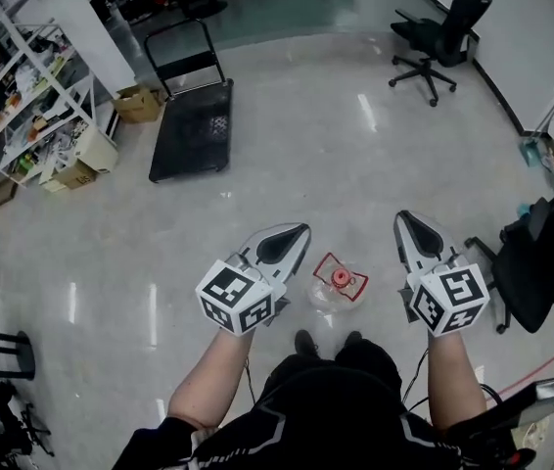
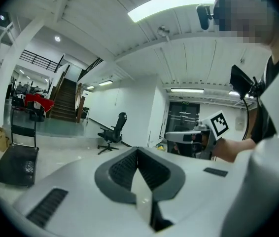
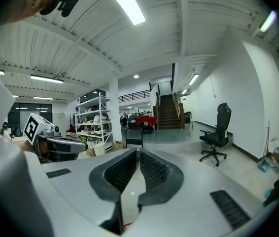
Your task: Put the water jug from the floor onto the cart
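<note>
The water jug (image 1: pixel 338 284), clear with a red cap and red handle, stands on the floor just ahead of the person's feet. It sits between and below both grippers. My left gripper (image 1: pixel 303 230) is to the jug's left and my right gripper (image 1: pixel 402 217) to its right. Both are shut and hold nothing. Each gripper's own view shows its jaws closed together, left gripper (image 2: pixel 137 150) and right gripper (image 3: pixel 138 151), pointing out across the room. The black flat cart (image 1: pixel 192 125) with an upright handle stands some way off at the upper left. It also shows as the cart (image 2: pixel 15 165) at the far left.
Metal shelves (image 1: pixel 23 76) full of goods, with cardboard boxes (image 1: pixel 138 103) beside them, line the left wall. One black office chair (image 1: pixel 440 37) stands at the far right and another chair (image 1: pixel 541 262) close on the right. A stool (image 1: pixel 3 353) is at the lower left.
</note>
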A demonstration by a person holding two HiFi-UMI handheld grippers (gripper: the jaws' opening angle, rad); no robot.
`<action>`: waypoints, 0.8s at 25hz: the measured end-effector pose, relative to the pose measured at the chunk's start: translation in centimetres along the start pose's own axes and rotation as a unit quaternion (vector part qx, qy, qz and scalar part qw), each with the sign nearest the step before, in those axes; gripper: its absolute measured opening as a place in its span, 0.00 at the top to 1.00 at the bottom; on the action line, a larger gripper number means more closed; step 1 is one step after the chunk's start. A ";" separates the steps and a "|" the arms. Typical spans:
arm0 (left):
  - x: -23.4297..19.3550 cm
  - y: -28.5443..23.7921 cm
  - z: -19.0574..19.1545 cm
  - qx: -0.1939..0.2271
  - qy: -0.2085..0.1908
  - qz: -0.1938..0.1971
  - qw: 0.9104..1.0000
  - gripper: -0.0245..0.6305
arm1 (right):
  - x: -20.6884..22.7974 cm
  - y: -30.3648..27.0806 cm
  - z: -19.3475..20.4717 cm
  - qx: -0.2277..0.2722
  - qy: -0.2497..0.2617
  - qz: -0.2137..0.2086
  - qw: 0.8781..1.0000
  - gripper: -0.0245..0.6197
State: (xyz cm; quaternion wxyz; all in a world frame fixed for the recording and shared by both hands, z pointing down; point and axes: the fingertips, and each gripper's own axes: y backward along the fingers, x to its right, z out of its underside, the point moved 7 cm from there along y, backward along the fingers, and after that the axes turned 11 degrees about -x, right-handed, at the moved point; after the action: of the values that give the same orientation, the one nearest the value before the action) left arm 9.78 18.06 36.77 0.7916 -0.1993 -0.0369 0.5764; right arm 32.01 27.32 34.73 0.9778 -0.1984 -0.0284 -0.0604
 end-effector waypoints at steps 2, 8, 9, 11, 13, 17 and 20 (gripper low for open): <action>-0.8 -1.9 0.3 -0.009 0.006 0.000 1.000 0.98 | 1.5 -1.1 0.9 -0.010 -0.008 0.002 1.000 0.95; -2.2 -7.5 0.7 -0.034 0.012 0.023 0.999 0.98 | 7.0 -5.0 3.3 -0.040 -0.041 -0.001 0.998 0.91; -2.8 -8.7 1.3 -0.041 0.027 0.022 0.999 0.98 | 7.9 -5.9 4.0 -0.047 -0.048 -0.005 0.998 0.90; -4.0 -11.1 3.2 -0.065 0.056 0.013 0.996 0.97 | 9.7 -7.5 6.2 -0.070 -0.067 -0.014 0.995 0.87; -5.0 -13.3 5.9 -0.100 0.075 0.007 0.992 0.94 | 11.1 -9.0 9.1 -0.102 -0.085 -0.018 0.991 0.85; -7.3 -16.3 11.9 -0.160 0.112 0.007 0.981 0.91 | 12.2 -11.7 16.3 -0.175 -0.136 -0.017 0.975 0.84; -8.9 -18.3 16.8 -0.197 0.133 0.015 0.971 0.91 | 12.3 -13.3 22.2 -0.224 -0.174 -0.010 0.959 0.83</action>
State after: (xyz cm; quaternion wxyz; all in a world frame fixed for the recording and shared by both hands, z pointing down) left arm 18.40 9.66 60.23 0.7257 -0.4270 -0.0412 0.5378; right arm 41.75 22.57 61.23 0.8878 -0.4192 -0.1861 -0.0394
